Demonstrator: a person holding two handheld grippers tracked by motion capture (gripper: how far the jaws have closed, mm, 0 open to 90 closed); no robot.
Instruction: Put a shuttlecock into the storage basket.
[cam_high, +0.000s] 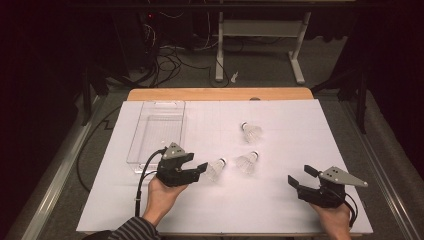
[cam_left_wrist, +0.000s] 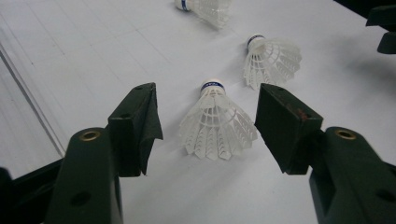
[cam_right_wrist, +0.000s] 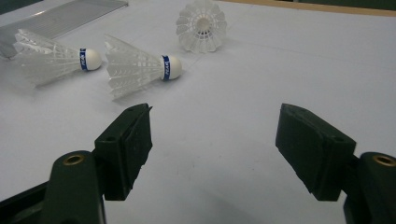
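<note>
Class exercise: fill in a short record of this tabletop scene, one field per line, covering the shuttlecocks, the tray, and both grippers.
Shuttlecocks: three, lying on the white sheet
Nearest shuttlecock: between the open jaws of the left gripper, untouched
Middle shuttlecock: lying free
Far shuttlecock: lying free
Clear tray: empty, at the table's left
Right gripper: open, holding nothing

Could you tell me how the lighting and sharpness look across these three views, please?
High view: bright white table cover, dark surroundings, soft detail. Left gripper view: nearest shuttlecock sharp, dark fingers slightly soft. Right gripper view: shuttlecocks crisp, faint shadows.
</note>
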